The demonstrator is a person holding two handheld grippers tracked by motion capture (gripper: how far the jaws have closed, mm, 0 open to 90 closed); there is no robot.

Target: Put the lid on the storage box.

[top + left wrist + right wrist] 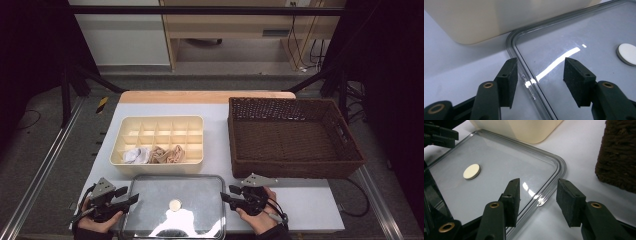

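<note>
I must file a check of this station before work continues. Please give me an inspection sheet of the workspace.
Surface: white table, wooden strip at its far edge.
Job's things: clear lid lying flat on the near part of the table, a pale round disc at its middle.
Clutter: cream divided box with rolled cloth items in its near row; brown wicker basket, nothing seen inside.
Grippers: left gripper open, jaws astride the lid's left edge; right gripper open, astride its right edge.
Cables: one trailing from each gripper; more on the floor far right.
Surroundings: metal frame rails, wooden furniture behind.
</note>
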